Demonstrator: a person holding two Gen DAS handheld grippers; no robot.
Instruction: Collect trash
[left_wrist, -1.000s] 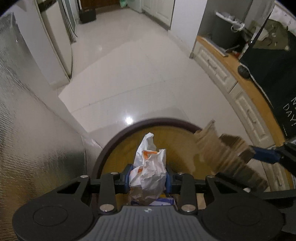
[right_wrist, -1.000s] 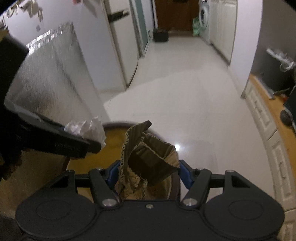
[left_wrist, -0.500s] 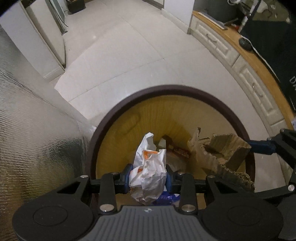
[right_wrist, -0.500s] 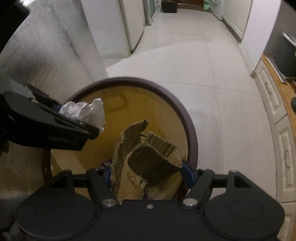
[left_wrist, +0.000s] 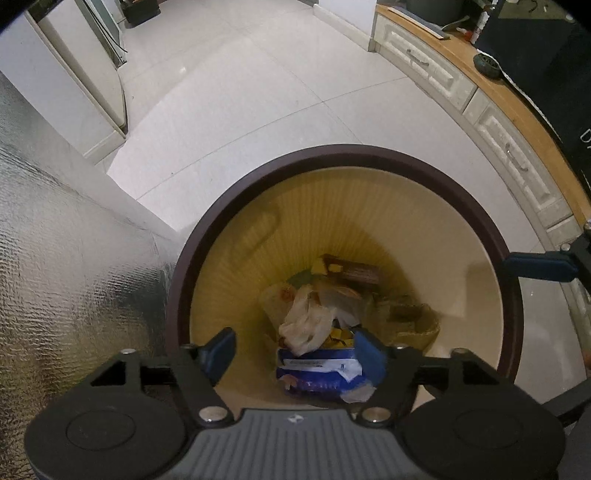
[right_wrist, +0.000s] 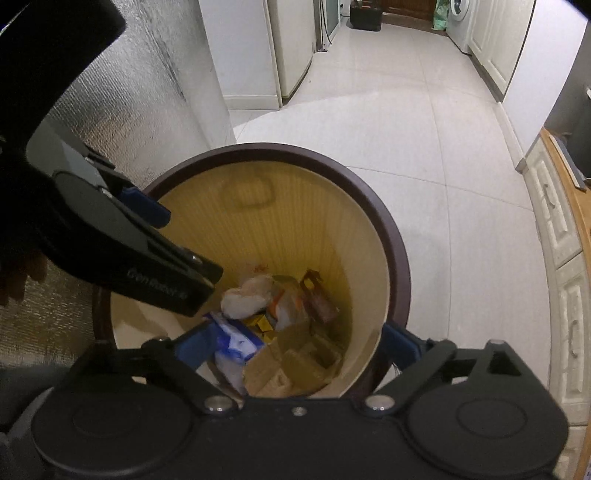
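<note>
A pale tiled floor (left_wrist: 258, 110) runs away toward a white fridge (right_wrist: 291, 48) and a row of cream cupboards (left_wrist: 443, 77) under a wooden countertop (left_wrist: 517, 107), with a wall of crinkled silver foil (left_wrist: 55, 258) close on the left. On the floor beside the foil stands a round bin (left_wrist: 369, 153) with a dark brown rim and a ribbed yellow inside. Both grippers hang above its mouth, pointing steeply down into it. The left gripper (left_wrist: 295, 350) has its blue-padded jaws spreading apart, with nothing pressed between them. The right gripper (right_wrist: 295, 343) has its jaws opening very wide, and they too grip nothing; one of its blue fingers (left_wrist: 535, 267) pokes in over the bin's rim in the left view. All the trash lies at the bottom of the bin: torn pieces of brown cardboard (right_wrist: 295, 362) toward the near right side, a blue and white wrapper (left_wrist: 317, 373) beside them, a crumpled white bag (left_wrist: 306, 325) with orange marks on top of the heap, and a dark brown wrapper (left_wrist: 354, 271) at the far edge of the pile.
</note>
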